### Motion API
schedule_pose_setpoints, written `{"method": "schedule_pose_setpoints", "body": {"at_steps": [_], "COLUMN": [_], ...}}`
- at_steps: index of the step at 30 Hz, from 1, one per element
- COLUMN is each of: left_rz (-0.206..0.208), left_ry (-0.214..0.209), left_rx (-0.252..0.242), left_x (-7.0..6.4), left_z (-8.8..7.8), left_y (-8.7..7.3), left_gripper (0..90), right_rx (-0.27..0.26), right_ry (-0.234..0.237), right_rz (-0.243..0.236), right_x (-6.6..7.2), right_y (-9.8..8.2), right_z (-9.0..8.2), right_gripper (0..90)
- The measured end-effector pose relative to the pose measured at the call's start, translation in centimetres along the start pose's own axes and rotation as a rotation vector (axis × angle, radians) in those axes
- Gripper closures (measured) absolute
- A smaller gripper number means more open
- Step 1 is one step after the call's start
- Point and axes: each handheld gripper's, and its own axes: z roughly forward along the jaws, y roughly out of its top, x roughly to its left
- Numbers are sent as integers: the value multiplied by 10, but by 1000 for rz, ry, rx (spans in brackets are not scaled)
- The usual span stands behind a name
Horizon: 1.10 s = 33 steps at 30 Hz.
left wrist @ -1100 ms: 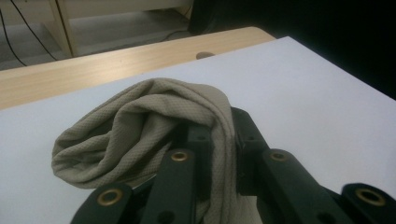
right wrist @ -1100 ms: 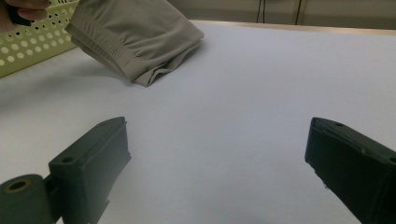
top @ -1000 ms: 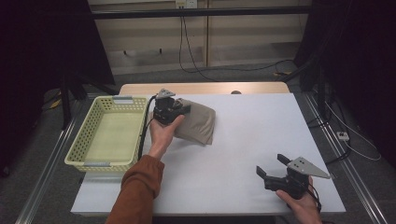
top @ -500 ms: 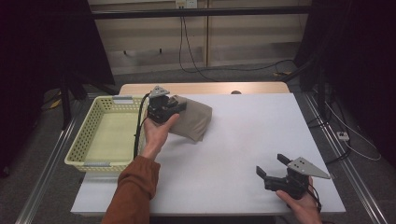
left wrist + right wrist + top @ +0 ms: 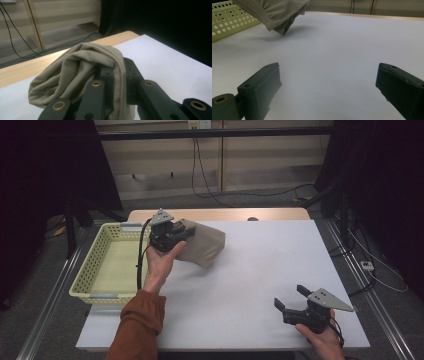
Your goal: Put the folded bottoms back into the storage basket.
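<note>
Taking the pale yellow perforated plastic basket (image 5: 107, 270) as landmark, at the left edge of the white table (image 5: 260, 285). Just right of the basket's far right corner: left gripper (image 5: 167, 237), clenched on a bunched fold of the beige knitted cloth (image 5: 202, 247), jaws pinching the fabric tight in the left gripper view (image 5: 82, 67). Most of the cloth hanging free to the right of the basket, lifted off the table top, lower tip low above the surface (image 5: 283, 31).

Possible trouble: only one fold pinched, so the loose part likely to drag over the basket rim (image 5: 145, 265) and catch there, or to stay draped half outside. Also a risk of slipping out, because soft fabric gives little hold. Cable of the left gripper (image 5: 140, 265) hanging over the basket wall, could snag.

Room for moving: basket interior free; wide bare table to the right of the basket. Far right of the basket, near the front table edge: right gripper (image 5: 292, 302), released, jaws wide apart, nothing between.
</note>
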Motion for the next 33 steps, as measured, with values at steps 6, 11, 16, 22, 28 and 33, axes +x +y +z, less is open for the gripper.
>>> {"method": "schedule_pose_setpoints", "body": {"at_steps": [6,11,16,22,28,33], "left_rz": [19,33,38,30,32,25], "left_ry": [11,15,23,44,50,51], "left_rx": [-18,-41,-59,-83,-97,-110], "left_x": [-3,-5,-6,-6,-5,-3], "left_z": [-11,-19,-30,-42,-53,-64], "left_y": [2,6,9,12,13,12], "left_gripper": [806,806,806,806,806,806], "right_rx": [0,0,1,1,0,0], "right_ry": [0,-1,-1,-1,-3,-3], "right_rz": [0,-1,-1,2,2,-1], "right_x": [0,0,0,0,0,0], "right_y": [0,0,0,0,0,0], "right_z": [0,0,0,0,0,0], "right_gripper": [53,54,54,53,52,52]}}
